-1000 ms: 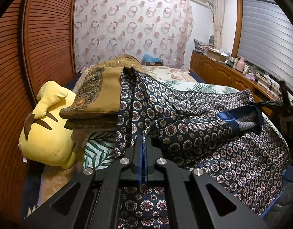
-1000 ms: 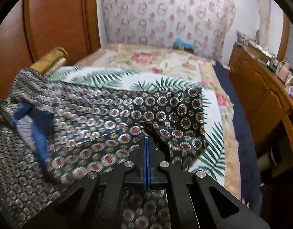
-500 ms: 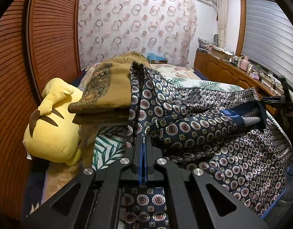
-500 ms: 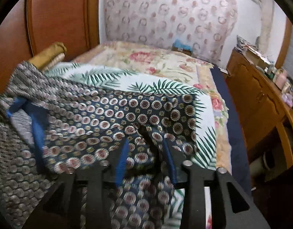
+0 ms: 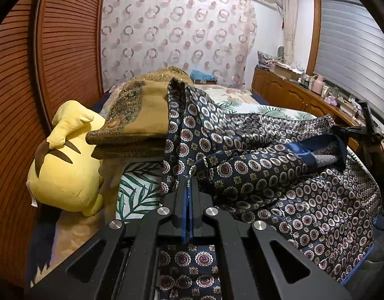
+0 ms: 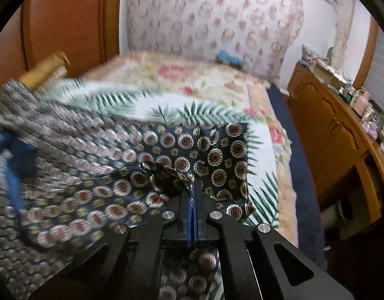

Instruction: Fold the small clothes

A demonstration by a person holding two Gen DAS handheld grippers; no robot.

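A navy garment (image 5: 267, 170) printed with round medallions lies rumpled across the bed, showing a plain blue inner band (image 5: 299, 150). My left gripper (image 5: 188, 175) is shut on a raised fold of it near its left side. In the right wrist view the same garment (image 6: 167, 150) spreads to the left, partly blurred. There my right gripper (image 6: 192, 187) is shut on a bunched edge near the cloth's right corner. The right gripper (image 5: 342, 131) also shows at the far right of the left wrist view, with the fabric stretched toward it.
A yellow plush toy (image 5: 67, 160) and a folded ochre cloth stack (image 5: 142, 115) lie at the bed's left, against a slatted wooden wardrobe (image 5: 42, 50). The palm-leaf sheet (image 6: 264, 190) shows beside the garment. A wooden dresser (image 6: 337, 135) runs along the right.
My right gripper stood open around the garment's edge half a second ago and has shut on a bunched fold of it. My left gripper stayed shut on its fold.
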